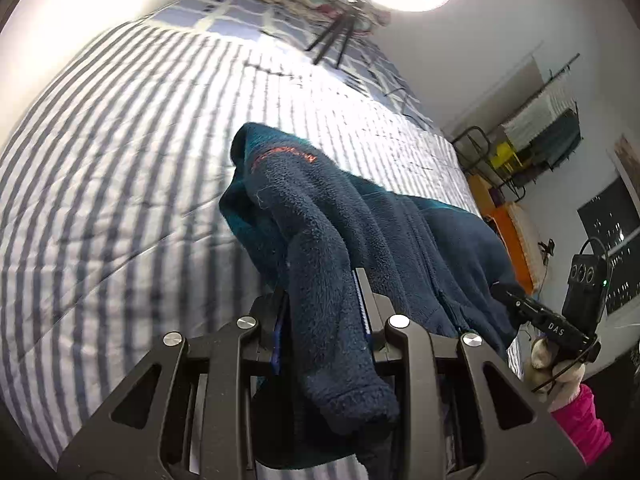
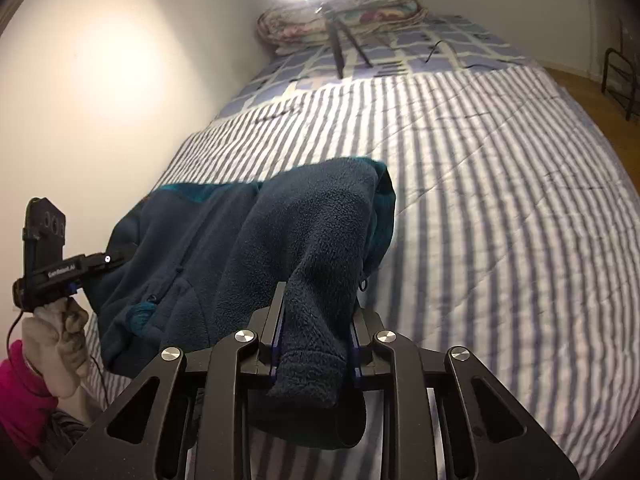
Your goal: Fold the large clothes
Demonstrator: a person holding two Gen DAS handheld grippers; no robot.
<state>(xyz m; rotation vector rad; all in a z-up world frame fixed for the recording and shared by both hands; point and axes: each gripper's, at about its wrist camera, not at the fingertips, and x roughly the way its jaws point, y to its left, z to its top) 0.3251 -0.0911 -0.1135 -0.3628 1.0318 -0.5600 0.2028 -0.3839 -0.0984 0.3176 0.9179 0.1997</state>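
Bed with striped cover, loaded at both ends.

The bed (image 2: 500, 208) carries a quilted cover in blue-and-white stripes; toward the head a checked blue sheet (image 2: 400, 52) shows. A dark blue fleece jacket (image 2: 248, 240) lies partly on the stripes near the foot, its sleeves raised off the surface. A black tripod (image 2: 340, 46) stands on the checked part. Folded floral bedding (image 2: 340, 16) is stacked at the head, against the wall. A thin dark cable (image 2: 436, 50) lies on the checks beside the tripod.
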